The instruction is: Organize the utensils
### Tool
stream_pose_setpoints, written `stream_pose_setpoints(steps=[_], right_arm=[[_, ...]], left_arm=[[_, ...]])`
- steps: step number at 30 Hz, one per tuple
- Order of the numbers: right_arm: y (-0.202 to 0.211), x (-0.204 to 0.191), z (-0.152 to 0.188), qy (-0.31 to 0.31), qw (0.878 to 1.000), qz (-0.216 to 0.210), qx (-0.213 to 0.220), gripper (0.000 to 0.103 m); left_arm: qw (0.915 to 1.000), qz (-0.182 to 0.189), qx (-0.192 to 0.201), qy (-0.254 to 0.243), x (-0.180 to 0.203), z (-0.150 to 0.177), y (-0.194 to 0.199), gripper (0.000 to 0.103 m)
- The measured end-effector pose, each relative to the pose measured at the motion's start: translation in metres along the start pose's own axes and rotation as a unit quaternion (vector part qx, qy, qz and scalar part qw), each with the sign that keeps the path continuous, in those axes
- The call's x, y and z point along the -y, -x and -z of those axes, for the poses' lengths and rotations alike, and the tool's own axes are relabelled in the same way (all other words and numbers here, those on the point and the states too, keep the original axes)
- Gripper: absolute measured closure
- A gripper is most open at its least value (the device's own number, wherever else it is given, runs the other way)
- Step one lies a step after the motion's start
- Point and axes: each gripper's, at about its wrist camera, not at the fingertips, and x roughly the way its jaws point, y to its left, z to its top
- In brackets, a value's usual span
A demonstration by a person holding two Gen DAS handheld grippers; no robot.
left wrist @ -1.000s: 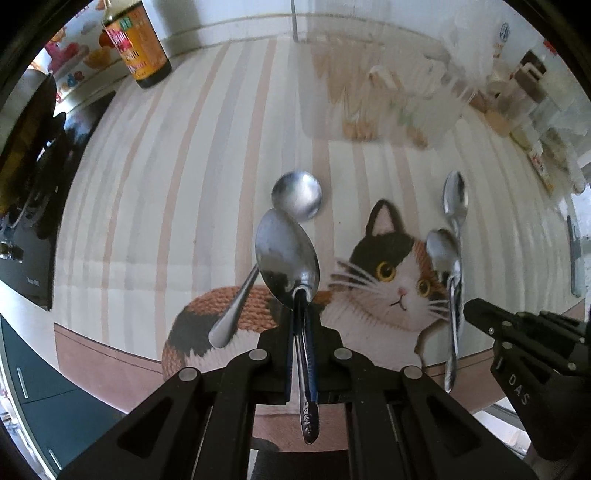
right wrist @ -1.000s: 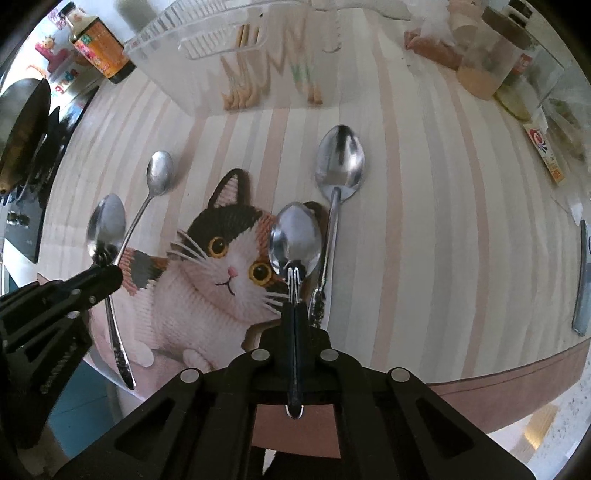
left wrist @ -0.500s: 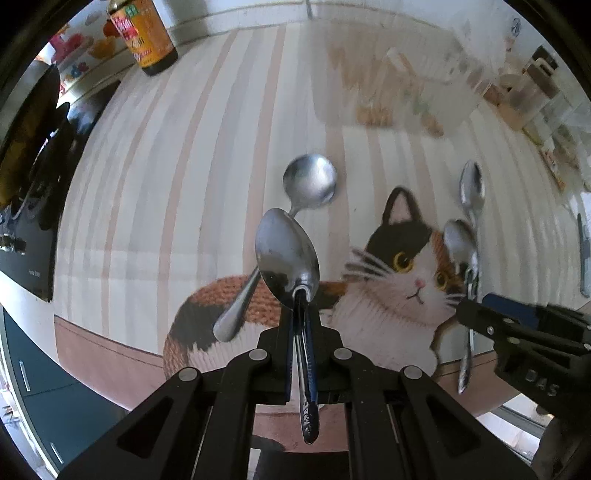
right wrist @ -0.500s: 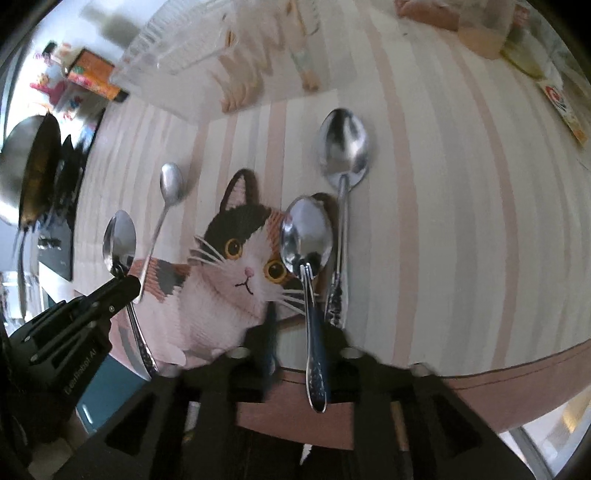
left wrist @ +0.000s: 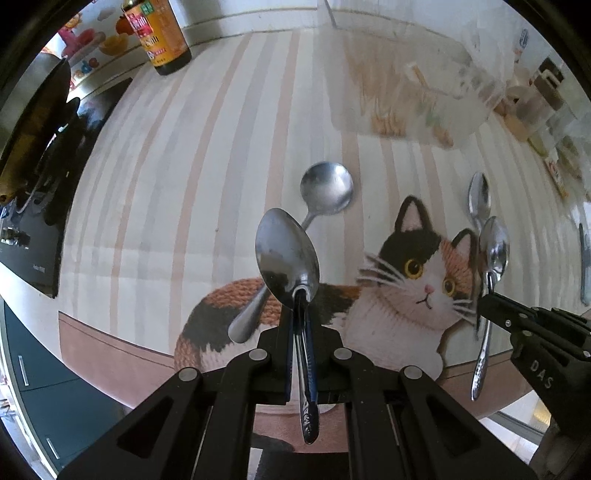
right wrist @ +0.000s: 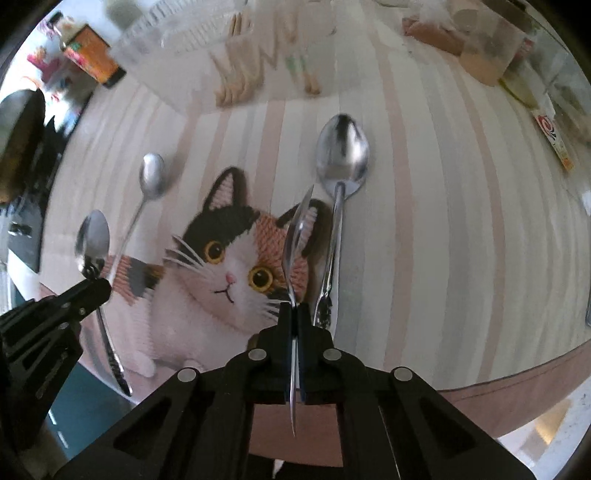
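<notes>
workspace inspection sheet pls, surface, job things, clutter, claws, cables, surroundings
surface: striped mat with a cat picture, on a counter.
job's things: four spoons. Round-bowled spoon and long spoon lie on the mat; two are held above it.
clutter: clear plastic tray holding sticks at the far edge; brown bottle; packets and containers at far right.
claws: left claw shut on large spoon, bowl facing the camera; right claw shut on thin spoon, turned edge-on.
cables: nothing seen.
surroundings: dark stove to the left; teal cabinet front below the counter edge.
</notes>
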Motion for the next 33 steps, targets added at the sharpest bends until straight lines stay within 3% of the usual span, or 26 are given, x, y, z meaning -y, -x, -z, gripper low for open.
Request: stream_pose_setpoints(steps=[11, 20, 25, 33], right_arm=[[0.074, 0.018, -0.015, -0.028, 0.995, -0.062, 0.067, 0.101], [0.115, 0.001, -0.097, -0.026, 0.989, -0.075, 0.128, 0.101], [0.121, 0.003, -0.156, -0.03, 0.987, -0.076, 0.141, 0.101], [0.094, -0.003, -0.236, -0.019, 0.992, -0.057, 0.11, 0.1]], left_arm=[[0.9971, 0.032, 0.069, -0.009, 0.007, -0.033, 0.063, 0.099], [0.9884, 0.068, 0.131, -0.038, 0.029, -0.108, 0.12, 0.099], [0.9874, 0.098, 0.119, -0.038, 0.03, -0.165, 0.118, 0.099], [0.9914, 0.112, 0.058, -0.035, 0.028, -0.232, 0.075, 0.098]])
